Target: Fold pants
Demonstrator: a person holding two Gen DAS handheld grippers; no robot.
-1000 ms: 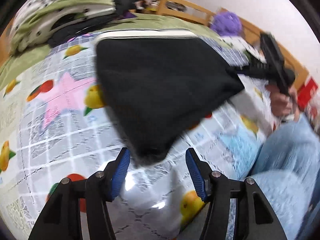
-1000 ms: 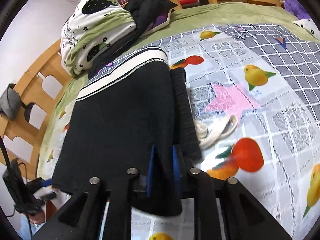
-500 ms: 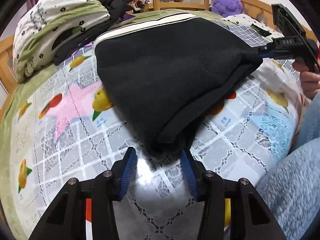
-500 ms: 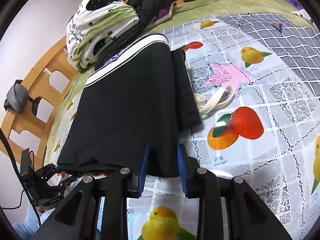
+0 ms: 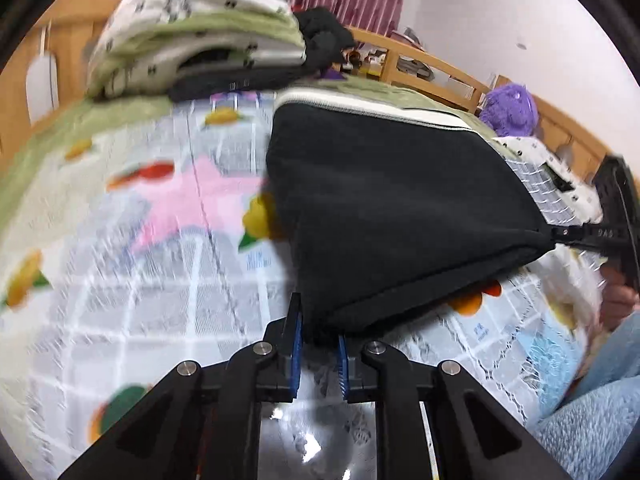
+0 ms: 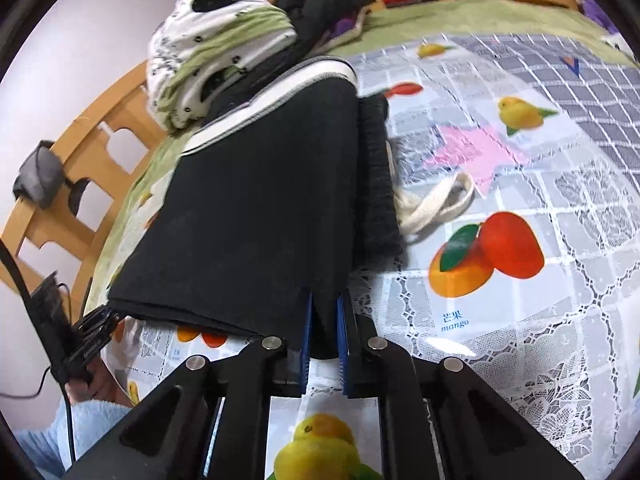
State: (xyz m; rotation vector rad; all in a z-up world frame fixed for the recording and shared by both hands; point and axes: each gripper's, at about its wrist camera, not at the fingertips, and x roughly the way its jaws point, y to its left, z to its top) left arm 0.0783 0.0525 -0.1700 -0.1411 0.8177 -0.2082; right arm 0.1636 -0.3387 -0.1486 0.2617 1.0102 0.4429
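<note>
Left gripper (image 5: 319,344) jaws just closed onto pants (image 5: 384,216) corner, previously open; right gripper (image 6: 324,332) also clamped on pants.

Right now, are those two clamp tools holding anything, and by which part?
Both hold the black pants. The left gripper pinches one near corner of the folded edge, its jaws having just closed; the right gripper pinches the other near corner.

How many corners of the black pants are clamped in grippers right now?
2. The left gripper pinches one near corner of the black pants; the right gripper pinches the other. The far corners lie free.
</note>
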